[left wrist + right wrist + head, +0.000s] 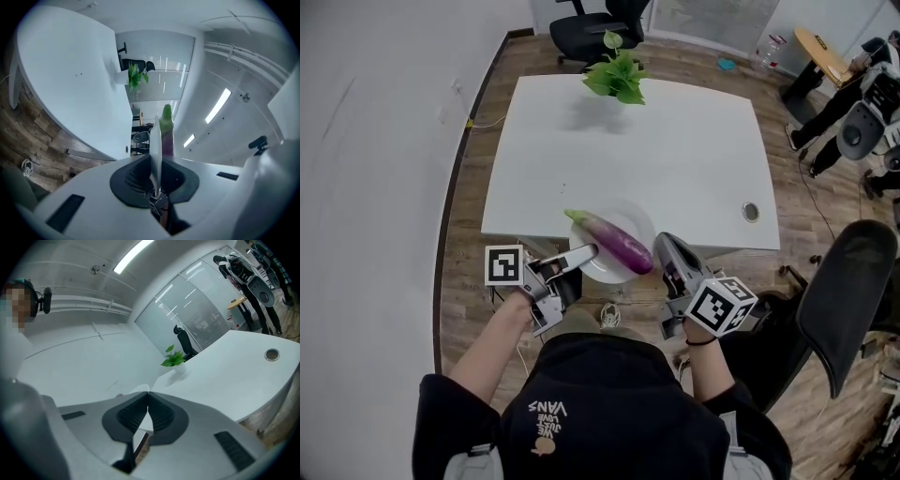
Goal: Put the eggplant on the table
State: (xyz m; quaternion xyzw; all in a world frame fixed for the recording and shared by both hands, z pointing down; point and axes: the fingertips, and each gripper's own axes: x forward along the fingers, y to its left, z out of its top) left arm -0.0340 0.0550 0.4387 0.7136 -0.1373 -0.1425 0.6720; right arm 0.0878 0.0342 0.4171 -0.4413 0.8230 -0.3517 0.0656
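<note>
A purple eggplant (614, 242) with a green stem lies across a white plate (630, 217) at the near edge of the white table (675, 150). My left gripper (586, 253) is shut on the plate's left rim. In the left gripper view the plate (155, 138) runs edge-on between the jaws, with the eggplant (167, 126) just beyond it. My right gripper (664, 247) hovers just right of the plate, near the eggplant's thick end. Seen in the right gripper view, that right gripper (148, 393) is shut with nothing between its pads.
A potted green plant (617, 73) stands at the table's far edge. A round cable hole (751, 211) sits near the right front corner. A black office chair (848, 291) stands to my right, another chair (595, 28) beyond the table.
</note>
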